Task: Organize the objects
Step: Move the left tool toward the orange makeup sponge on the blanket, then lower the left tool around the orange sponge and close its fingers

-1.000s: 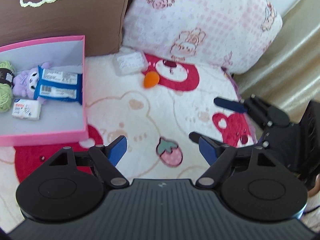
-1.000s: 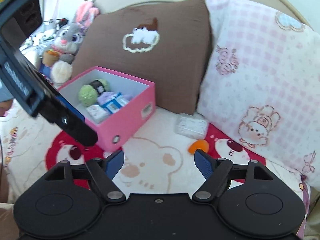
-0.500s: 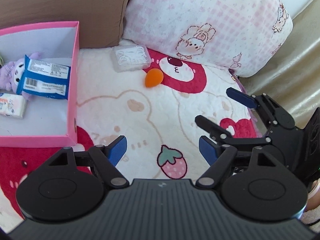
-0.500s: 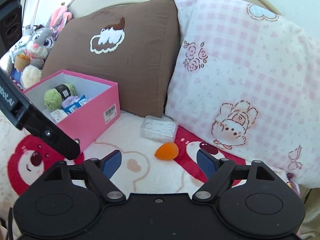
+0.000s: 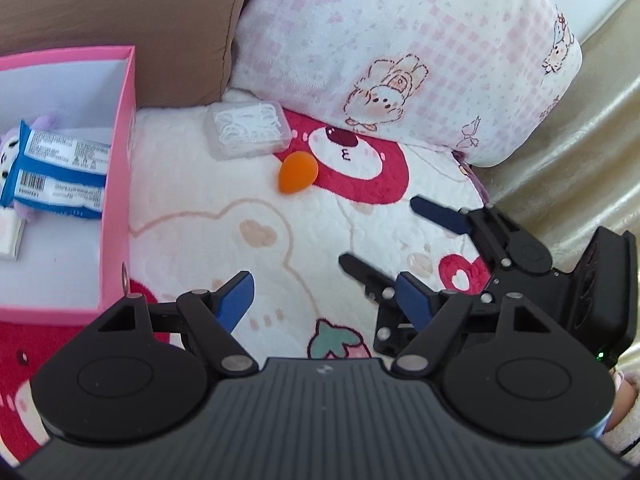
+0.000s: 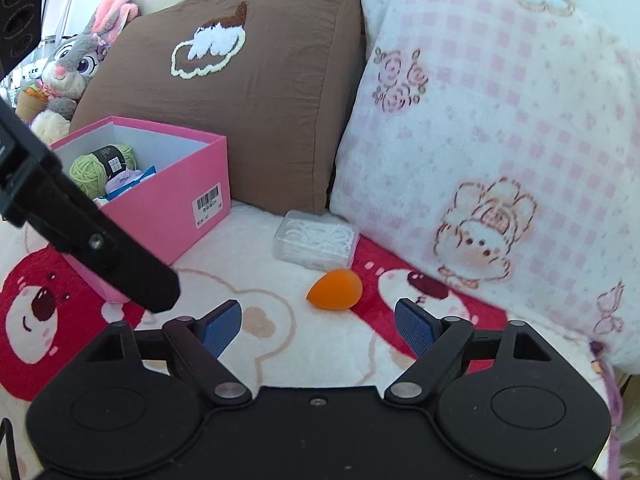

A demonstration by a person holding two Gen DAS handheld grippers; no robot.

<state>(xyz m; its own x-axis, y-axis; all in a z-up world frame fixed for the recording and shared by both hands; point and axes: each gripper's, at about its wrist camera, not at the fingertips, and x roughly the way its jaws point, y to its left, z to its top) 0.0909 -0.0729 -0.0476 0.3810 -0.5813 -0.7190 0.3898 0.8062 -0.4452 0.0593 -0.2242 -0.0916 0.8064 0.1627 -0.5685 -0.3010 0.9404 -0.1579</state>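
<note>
An orange egg-shaped sponge [image 5: 298, 171] [image 6: 335, 289] lies on the cartoon blanket beside a clear plastic case [image 5: 248, 130] [image 6: 315, 240] of white loops. A pink box [image 5: 116, 184] [image 6: 168, 204] at the left holds green yarn [image 6: 89, 168], a purple plush [image 5: 9, 152] and blue packets [image 5: 60, 172]. My left gripper [image 5: 326, 300] is open and empty over the blanket. My right gripper [image 6: 318, 326] is open and empty, low, just short of the sponge; it also shows in the left wrist view [image 5: 380, 232].
A brown cushion [image 6: 240, 80] and a pink checked pillow [image 6: 480, 140] stand behind the objects. A grey bunny plush [image 6: 68, 64] sits at the far left. A gold cloth [image 5: 592, 152] borders the blanket on the right. The left gripper's finger [image 6: 100, 248] crosses the right view.
Both grippers have moved forward and right toward the sponge and case. The pink box has slid to the left in both views. Both grippers stay open.
</note>
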